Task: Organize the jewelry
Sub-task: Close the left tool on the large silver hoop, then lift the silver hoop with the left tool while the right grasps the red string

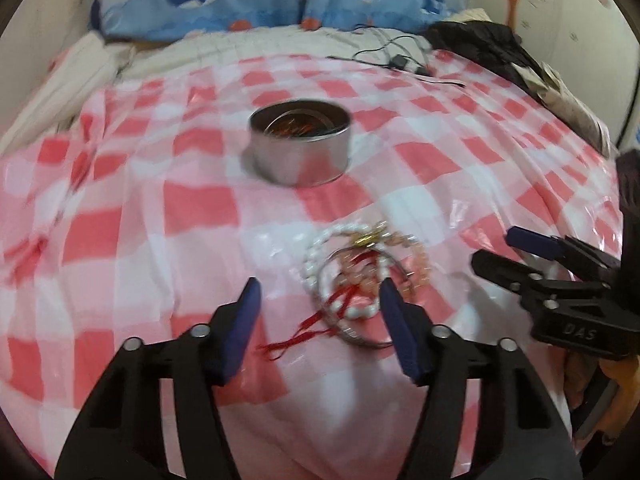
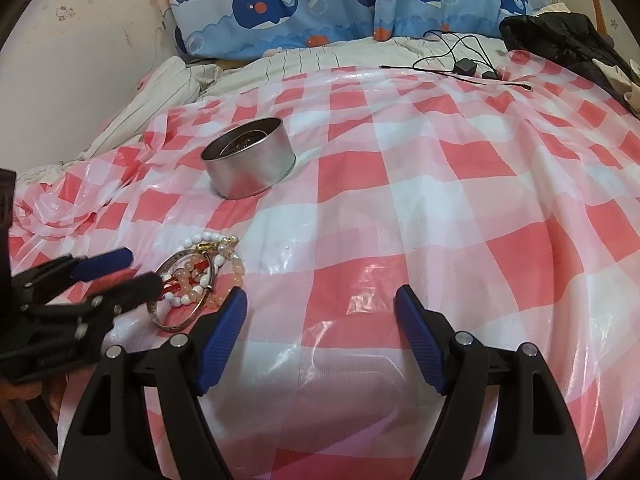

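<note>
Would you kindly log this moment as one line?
left gripper: open, over jewelry pile | right gripper: open, beside pile | tin: open

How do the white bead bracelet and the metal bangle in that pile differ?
The white bead bracelet is a string of round opaque beads; the metal bangle is one smooth, thin silvery hoop. The bracelet lies toward the far side, nearer the tin; the bangle reaches nearest the grippers. Both sit tangled in one heap on the checked cloth, outside the tin.

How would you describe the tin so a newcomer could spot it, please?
On the red-and-white checked cloth, look past the bracelets toward the whale pillows. The tin stands alone there: round, low, bare silver metal, with no lid.
</note>
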{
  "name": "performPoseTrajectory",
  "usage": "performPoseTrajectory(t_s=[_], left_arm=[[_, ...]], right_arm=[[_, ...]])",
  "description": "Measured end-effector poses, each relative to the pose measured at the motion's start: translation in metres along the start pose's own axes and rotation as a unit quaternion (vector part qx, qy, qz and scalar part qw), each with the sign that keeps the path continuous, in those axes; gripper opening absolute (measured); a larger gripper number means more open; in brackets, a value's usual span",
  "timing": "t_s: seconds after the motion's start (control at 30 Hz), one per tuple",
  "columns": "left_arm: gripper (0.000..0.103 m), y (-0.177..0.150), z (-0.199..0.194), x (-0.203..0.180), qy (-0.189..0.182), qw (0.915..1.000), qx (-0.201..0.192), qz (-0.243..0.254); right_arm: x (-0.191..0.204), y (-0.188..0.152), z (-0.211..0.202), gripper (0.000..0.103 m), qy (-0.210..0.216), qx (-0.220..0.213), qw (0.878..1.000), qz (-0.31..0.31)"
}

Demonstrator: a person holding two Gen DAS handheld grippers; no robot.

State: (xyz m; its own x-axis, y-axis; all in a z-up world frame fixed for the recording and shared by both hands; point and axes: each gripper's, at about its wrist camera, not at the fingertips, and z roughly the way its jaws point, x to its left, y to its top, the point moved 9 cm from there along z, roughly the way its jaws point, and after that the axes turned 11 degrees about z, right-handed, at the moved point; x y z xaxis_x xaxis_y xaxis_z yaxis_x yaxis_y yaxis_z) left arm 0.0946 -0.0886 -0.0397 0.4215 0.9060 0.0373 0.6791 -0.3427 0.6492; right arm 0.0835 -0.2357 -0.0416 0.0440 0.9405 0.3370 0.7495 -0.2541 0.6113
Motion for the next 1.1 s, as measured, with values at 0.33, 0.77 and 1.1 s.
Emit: performPoseTrajectory(t_s=[0.33, 0.77, 1.1], left_arm=[[0.024, 0.005, 0.007, -0.001, 0.009, 0.9998, 0.003, 0.015], [0.002, 0.006, 0.001, 0.009, -0.019, 0.9991, -0.011, -0.035], [0.002, -0.003, -0.015, 0.080, 0.007, 0.9853, -0.041, -0.166]], right_arm=[[0.001, 0.000, 0.001, 0.074, -0.001, 0.000, 1.000, -0.001], [0.002, 0.000, 0.002, 0.074, -0.001, 0.001, 1.000, -0.001], [0.049, -0.006, -0.014, 0.074, 0.066, -0.020, 0.994, -0.088]])
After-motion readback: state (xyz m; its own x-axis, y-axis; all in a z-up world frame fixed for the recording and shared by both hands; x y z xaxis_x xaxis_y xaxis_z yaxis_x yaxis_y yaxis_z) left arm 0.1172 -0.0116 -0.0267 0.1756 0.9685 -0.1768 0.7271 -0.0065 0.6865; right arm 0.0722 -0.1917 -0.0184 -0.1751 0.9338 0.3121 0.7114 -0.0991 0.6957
